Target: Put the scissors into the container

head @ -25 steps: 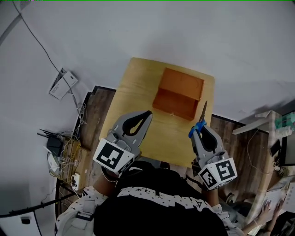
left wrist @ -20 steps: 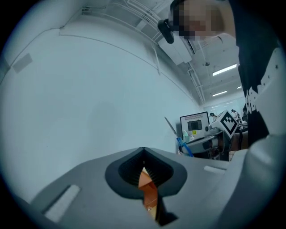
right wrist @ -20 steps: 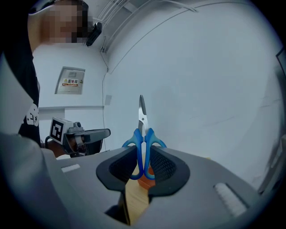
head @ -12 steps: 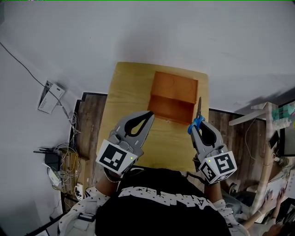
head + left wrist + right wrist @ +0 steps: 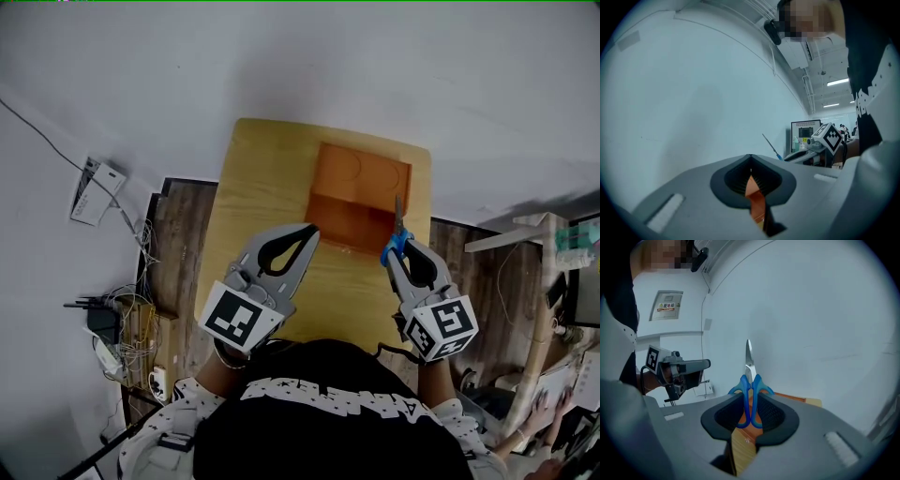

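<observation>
Scissors held over the container, not yet in.
The right gripper (image 5: pixel 400 251) is clamped on the blue handles of the scissors (image 5: pixel 397 230), whose blades point up-frame over the right side of the orange container (image 5: pixel 367 152) at the frame's centre. The pickup looks done; lowering and letting go are left. The left gripper (image 5: pixel 302 232), lower left of the container, is closed on nothing.

Light wooden table (image 5: pixel 262 187) bearing one open orange container (image 5: pixel 356 173) (toward its far right corner)
</observation>
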`<state>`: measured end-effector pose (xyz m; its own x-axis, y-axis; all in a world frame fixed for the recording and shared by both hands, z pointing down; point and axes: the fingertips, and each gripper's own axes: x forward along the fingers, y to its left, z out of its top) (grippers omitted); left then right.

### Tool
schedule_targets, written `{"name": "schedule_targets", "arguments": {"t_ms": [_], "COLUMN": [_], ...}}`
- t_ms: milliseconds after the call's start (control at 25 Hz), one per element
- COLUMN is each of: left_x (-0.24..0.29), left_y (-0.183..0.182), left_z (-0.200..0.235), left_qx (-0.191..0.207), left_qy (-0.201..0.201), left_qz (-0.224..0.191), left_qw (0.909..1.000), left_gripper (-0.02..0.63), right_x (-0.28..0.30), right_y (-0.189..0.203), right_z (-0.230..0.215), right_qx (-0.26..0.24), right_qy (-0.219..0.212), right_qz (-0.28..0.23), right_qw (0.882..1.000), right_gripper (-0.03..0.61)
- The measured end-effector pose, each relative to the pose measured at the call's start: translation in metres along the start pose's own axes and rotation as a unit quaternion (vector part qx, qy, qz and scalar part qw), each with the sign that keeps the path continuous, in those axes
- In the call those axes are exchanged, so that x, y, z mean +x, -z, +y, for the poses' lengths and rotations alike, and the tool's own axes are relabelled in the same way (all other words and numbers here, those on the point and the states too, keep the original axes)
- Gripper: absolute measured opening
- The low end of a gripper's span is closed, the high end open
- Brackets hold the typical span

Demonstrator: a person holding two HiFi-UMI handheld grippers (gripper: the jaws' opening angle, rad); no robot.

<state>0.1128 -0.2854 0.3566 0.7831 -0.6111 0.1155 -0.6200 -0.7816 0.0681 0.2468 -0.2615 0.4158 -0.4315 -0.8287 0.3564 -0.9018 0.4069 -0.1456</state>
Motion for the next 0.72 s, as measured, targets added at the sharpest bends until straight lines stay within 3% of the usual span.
{"name": "schedule_targets", "arguments": {"t_ms": [160,400,720], "left_x": [0.002,0.006,0.009], "left_y": [0.005,0.008,0.018], "left_z": [0.008,0.026,0.04], "left_qx": [-0.007,-0.003,-0.02], "left_qy": [-0.003,-0.016,-0.023], "left_qz": [0.004,-0.022,-0.016], "left_qw": [1.0,0.9996,0.9994], "left_gripper": [0.002,0.002,0.002], "right_x": [0.014,0.034,0.057], "right_y": [0.012,0.032,0.048], "right_z": [-0.006,-0.013,-0.017], "right_qx": [0.002,0.001,-0.005], "right_qy": [-0.001,-0.005,-0.012], "right_qz": [0.019,0.055,0.088], "right_qw": [1.0,0.998,0.996], "right_gripper": [0.106,0.106,0.106]}}
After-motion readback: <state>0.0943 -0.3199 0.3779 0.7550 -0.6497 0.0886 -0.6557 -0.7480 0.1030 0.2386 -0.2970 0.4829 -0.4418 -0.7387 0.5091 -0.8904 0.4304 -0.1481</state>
